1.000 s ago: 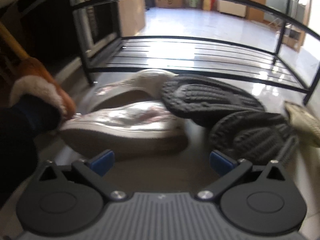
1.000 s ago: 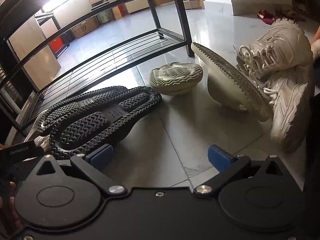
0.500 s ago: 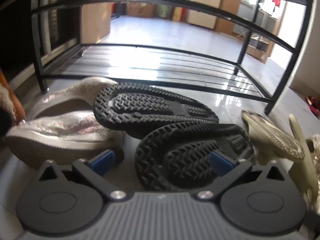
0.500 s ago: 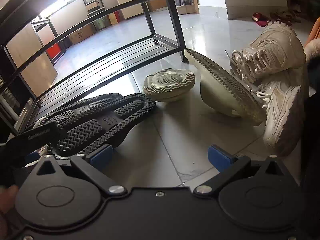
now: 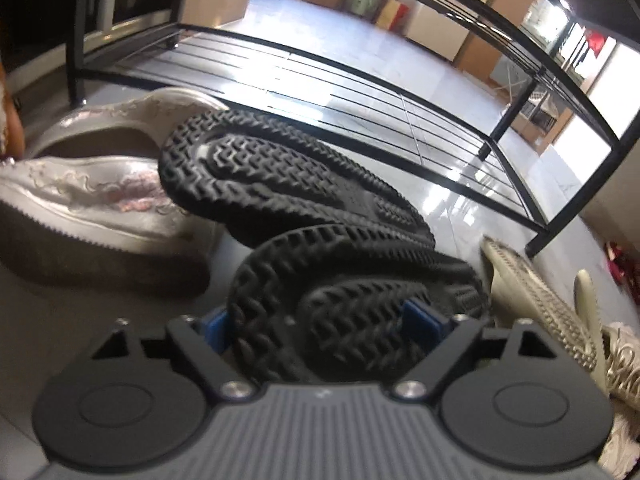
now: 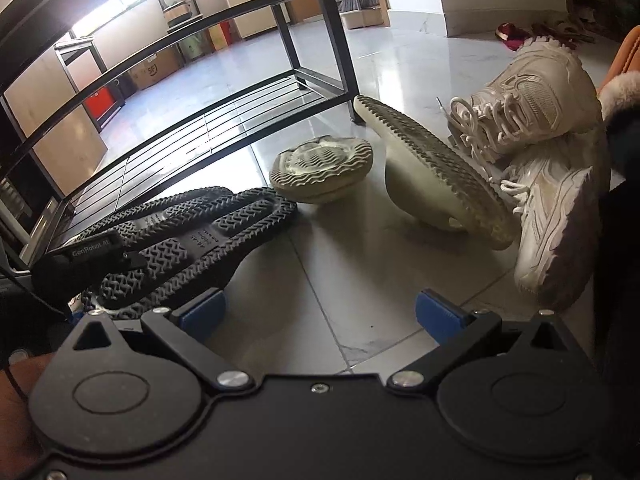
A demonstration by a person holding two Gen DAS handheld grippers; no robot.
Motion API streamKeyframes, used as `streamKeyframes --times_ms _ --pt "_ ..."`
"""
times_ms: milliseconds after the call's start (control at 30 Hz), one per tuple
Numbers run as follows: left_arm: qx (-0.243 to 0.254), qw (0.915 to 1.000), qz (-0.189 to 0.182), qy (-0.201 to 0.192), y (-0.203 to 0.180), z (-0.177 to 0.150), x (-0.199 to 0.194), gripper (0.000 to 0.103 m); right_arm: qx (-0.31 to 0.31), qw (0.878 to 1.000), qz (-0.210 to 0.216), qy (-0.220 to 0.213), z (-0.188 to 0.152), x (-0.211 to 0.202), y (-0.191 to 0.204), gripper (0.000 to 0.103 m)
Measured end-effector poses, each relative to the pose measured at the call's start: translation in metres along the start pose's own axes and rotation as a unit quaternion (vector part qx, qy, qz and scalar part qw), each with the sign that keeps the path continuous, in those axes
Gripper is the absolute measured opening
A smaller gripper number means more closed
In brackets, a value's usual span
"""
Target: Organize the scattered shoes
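My left gripper (image 5: 326,326) jaws spread around the near black shoe (image 5: 340,300), contact hidden by its upturned sole, heel cut off beneath me, my right gripper (image 6: 320,312) jaws open over bare floor (image 6: 352,280), white sneakers (image 6: 552,184) far right, partly cropped.

Left wrist view: low, close over black soles (image 5: 320,216), facing shoe rack (image 5: 360,92). Right wrist view: farther back, sharing soles (image 6: 192,232) and rack (image 6: 192,132).

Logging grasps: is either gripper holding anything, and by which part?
Left gripper straddles the nearer black shoe's sole end; closure can't be told. Right gripper holds nothing.
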State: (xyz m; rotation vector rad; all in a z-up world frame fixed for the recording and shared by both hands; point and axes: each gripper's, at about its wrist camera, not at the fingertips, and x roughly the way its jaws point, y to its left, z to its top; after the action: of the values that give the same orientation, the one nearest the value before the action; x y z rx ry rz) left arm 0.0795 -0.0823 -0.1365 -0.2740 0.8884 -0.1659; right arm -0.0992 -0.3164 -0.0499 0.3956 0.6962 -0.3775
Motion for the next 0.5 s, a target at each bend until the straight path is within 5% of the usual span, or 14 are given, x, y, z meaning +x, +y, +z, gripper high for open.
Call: streamKeyframes --times_ms 300,500 --pt "-0.006 0.9992 0.029 0.025 0.000 -0.023 -0.042 0.079 0.003 1.000 0.009 -0.016 0.002 -0.015 0.005 0.103" --pt "-0.062 0.9920 0.064 0.089 0.014 -0.056 -0.095 0.079 0.006 0.999 0.014 -0.032 0.007 -0.030 0.006 0.103"
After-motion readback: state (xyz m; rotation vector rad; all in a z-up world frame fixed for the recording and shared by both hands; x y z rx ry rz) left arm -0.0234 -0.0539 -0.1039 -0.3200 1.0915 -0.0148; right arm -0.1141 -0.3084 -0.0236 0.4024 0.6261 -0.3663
